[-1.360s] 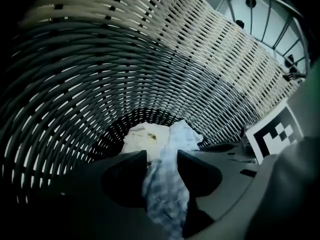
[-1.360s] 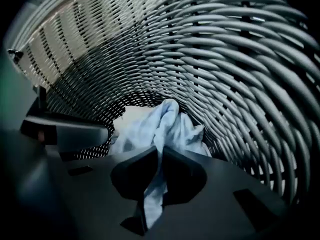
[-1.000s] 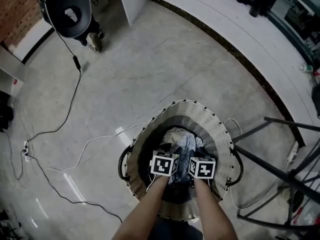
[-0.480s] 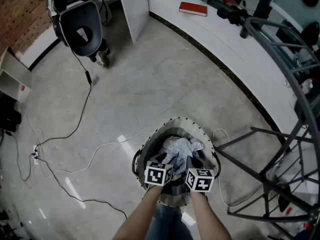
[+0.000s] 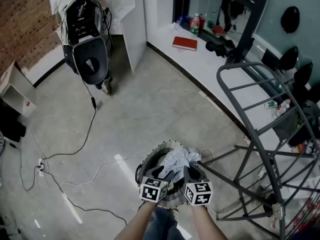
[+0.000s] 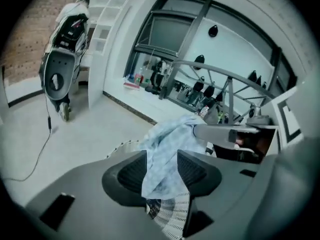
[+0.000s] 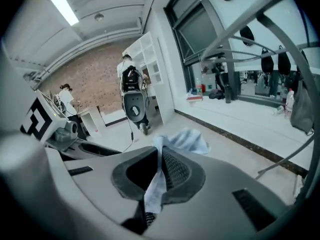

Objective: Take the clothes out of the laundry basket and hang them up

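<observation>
A pale blue garment (image 5: 179, 158) hangs bunched above the woven laundry basket (image 5: 150, 160), held up by both grippers. My left gripper (image 5: 164, 178) is shut on a thick fold of the garment (image 6: 165, 156), which fills the gap between its pads. My right gripper (image 5: 191, 176) is shut on a thin edge of the same garment (image 7: 184, 140), with a strip trailing down between the jaws (image 7: 156, 189). The basket rim (image 6: 172, 215) shows just below the left jaws. A grey metal drying rack (image 5: 260, 129) stands close on the right.
A black seat on wheels (image 5: 90, 59) stands far left by a white shelf unit (image 5: 131, 19). Cables (image 5: 75, 149) trail over the grey floor. A curved white ledge (image 5: 220, 69) carries a red book (image 5: 185, 43) and bottles. A person (image 7: 65, 97) stands far off by the brick wall.
Both grippers have risen with the garment, drawing it up out of the basket. The head view has tilted upward, bringing the drying rack and window ledge into sight.
</observation>
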Motion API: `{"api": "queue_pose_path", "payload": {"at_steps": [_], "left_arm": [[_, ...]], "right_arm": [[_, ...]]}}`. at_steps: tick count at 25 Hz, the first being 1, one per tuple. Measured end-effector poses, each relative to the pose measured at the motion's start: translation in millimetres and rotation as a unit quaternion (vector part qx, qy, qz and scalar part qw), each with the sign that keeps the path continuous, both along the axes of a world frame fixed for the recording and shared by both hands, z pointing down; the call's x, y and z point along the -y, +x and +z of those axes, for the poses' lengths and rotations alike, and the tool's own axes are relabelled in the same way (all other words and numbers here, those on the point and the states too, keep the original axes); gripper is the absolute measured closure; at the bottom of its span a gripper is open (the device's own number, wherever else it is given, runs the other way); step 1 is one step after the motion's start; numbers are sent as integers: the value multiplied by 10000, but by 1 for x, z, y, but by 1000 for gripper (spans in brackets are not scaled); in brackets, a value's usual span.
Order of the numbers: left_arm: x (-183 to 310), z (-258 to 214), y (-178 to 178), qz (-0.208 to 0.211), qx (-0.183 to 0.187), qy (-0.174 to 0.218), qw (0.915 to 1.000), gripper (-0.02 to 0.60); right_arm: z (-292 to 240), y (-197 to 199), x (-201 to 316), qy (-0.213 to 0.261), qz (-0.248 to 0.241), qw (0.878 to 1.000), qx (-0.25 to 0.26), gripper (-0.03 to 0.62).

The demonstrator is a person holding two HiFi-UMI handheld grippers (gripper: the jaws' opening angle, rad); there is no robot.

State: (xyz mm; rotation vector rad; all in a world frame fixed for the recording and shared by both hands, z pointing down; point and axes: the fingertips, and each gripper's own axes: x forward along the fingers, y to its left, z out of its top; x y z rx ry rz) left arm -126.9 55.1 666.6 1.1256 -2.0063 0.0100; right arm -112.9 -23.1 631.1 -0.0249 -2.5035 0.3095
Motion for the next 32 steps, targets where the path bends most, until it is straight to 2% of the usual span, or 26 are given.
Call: {"api": "queue_pose_path", "payload": {"at_steps": [3, 8, 15, 20, 25, 27, 32], "left_arm": [[4, -52, 2, 163, 319, 83, 9993, 379], [0, -135, 10, 149, 630, 361, 9972, 379], [11, -224, 19, 216, 1012, 729, 9920, 379], [19, -288, 3, 172, 1329, 1161, 9841, 377], [25, -323, 0, 362, 1513, 1608, 9746, 377], [27, -324, 5, 523, 1468, 1833, 9706, 376], [25, -310, 26, 936, 1162, 2396, 9593, 321]], "right_arm": [[-66, -2, 3, 47, -60, 9992, 399, 579], [-164, 7, 7, 120, -56, 9952, 967, 579], [-260, 35, 19, 341, 126, 9869, 1573, 579], [-321, 50, 23, 511, 158, 9767, 2076, 579], [-370, 54, 25, 616, 37, 9646, 2562, 579], [-383, 52, 29, 600, 12, 9610, 2699, 579], [-399, 45, 41, 690, -63, 9563, 2841, 579]]}}
